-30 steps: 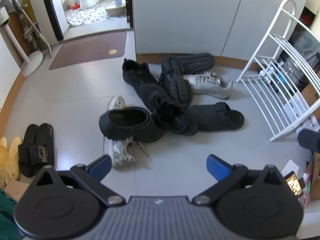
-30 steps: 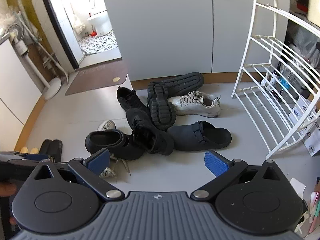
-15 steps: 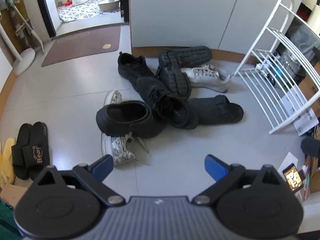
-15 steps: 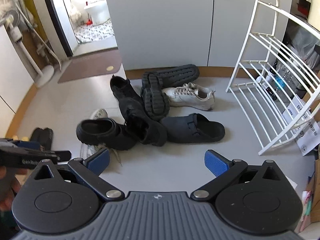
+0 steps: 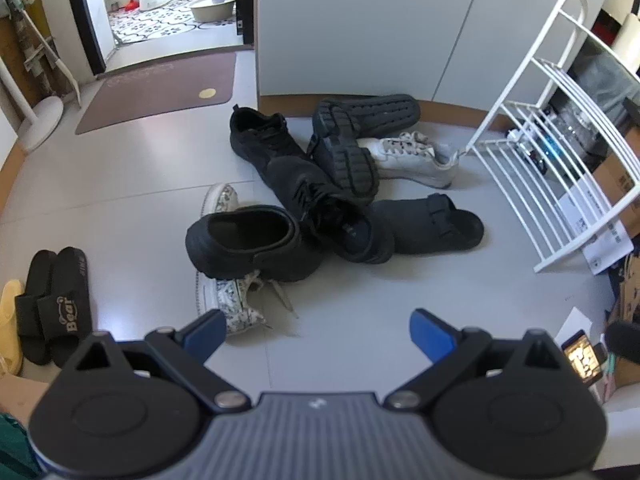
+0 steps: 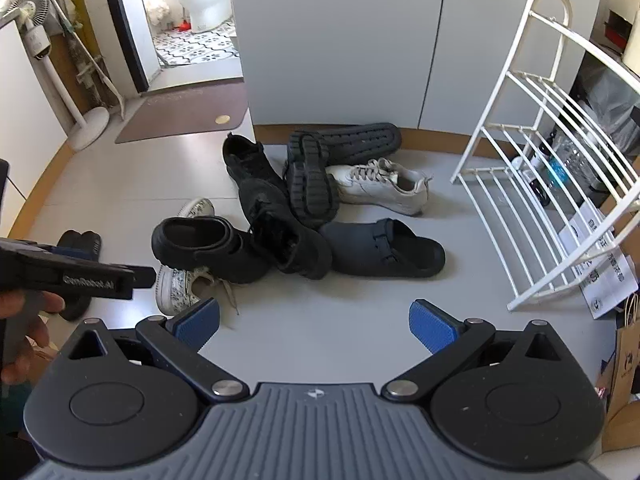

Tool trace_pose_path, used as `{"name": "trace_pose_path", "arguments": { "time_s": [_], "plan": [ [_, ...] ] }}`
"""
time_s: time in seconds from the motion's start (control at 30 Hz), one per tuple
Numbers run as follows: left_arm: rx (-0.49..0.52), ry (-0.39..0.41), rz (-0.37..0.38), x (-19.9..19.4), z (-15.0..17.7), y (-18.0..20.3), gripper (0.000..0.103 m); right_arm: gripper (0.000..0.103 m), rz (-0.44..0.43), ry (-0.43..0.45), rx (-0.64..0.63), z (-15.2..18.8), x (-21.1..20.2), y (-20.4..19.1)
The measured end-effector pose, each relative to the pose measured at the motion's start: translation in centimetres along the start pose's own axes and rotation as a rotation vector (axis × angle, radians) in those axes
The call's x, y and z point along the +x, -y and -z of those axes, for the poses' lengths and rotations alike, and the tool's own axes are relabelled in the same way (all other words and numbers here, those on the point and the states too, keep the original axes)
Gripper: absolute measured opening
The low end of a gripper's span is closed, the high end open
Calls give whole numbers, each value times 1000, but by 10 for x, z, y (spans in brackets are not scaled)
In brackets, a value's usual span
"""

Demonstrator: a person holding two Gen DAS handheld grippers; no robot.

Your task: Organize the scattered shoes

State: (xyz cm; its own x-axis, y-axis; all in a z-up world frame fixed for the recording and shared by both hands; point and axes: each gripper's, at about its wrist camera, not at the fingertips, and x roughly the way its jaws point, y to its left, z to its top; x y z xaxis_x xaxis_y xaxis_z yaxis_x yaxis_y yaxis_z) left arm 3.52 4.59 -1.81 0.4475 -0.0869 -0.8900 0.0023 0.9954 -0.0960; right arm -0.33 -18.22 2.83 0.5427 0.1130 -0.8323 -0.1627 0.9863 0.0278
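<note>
A: Left wrist view first. What do you have?

B: I see the left tongs [image 5: 316, 330] with their blue pads apart and nothing between them, held above the grey floor [image 5: 120, 200]. The shoe pile [image 5: 332, 200] lies ahead of the tongs, not touching them. Nearest is the patterned white sneaker [image 5: 230, 300], just beyond the left pad and partly under the black clog [image 5: 248, 246]. Behind the clog, two black lace-up shoes [image 5: 308, 188] overlap; an upturned black shoe [image 5: 346, 160] shows its sole and rests on one of them. A dark slide sandal [image 5: 432, 224] lies to the right, a white sneaker [image 5: 412, 156] behind it. A white wire shoe rack [image 5: 540, 152] stands at the far right, with no shoes on it that I can see. A pair of black slippers [image 5: 52, 300] sits at the left edge, well apart from the pile.

A: Right wrist view?

B: The right tongs [image 6: 314, 326] are likewise spread, gripping nothing. The pile [image 6: 300, 216] lies ahead, slightly left of centre. The black clog [image 6: 208, 250] and the patterned sneaker [image 6: 176, 284] are nearest the left pad. The rack [image 6: 540, 184] stands to the right, apart from the shoes. At the left edge, I see the other tongs [image 6: 120, 278] in a hand [image 6: 24, 332]; from this side I cannot tell their spread.
</note>
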Motion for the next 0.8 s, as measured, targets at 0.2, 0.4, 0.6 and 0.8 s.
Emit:
{"name": "trace_pose_path", "arguments": {
  "time_s": [0.2, 0.4, 0.6, 0.8],
  "plan": [
    [-16, 35, 30, -14, -4, -6, 100, 103, -2, 32, -28, -1, -2, -7],
    [-25, 67, 60, -26, -10, -16, 103, 103, 93, 61, -39, 6, -13, 4],
    [-13, 8, 31, -11, -9, -26, 102, 103, 108, 58, 71, 12, -27, 19],
    [-13, 25, 59, -19, -8, -28, 102, 103, 139, 67, 50, 17, -43, 10]
  ]
}}
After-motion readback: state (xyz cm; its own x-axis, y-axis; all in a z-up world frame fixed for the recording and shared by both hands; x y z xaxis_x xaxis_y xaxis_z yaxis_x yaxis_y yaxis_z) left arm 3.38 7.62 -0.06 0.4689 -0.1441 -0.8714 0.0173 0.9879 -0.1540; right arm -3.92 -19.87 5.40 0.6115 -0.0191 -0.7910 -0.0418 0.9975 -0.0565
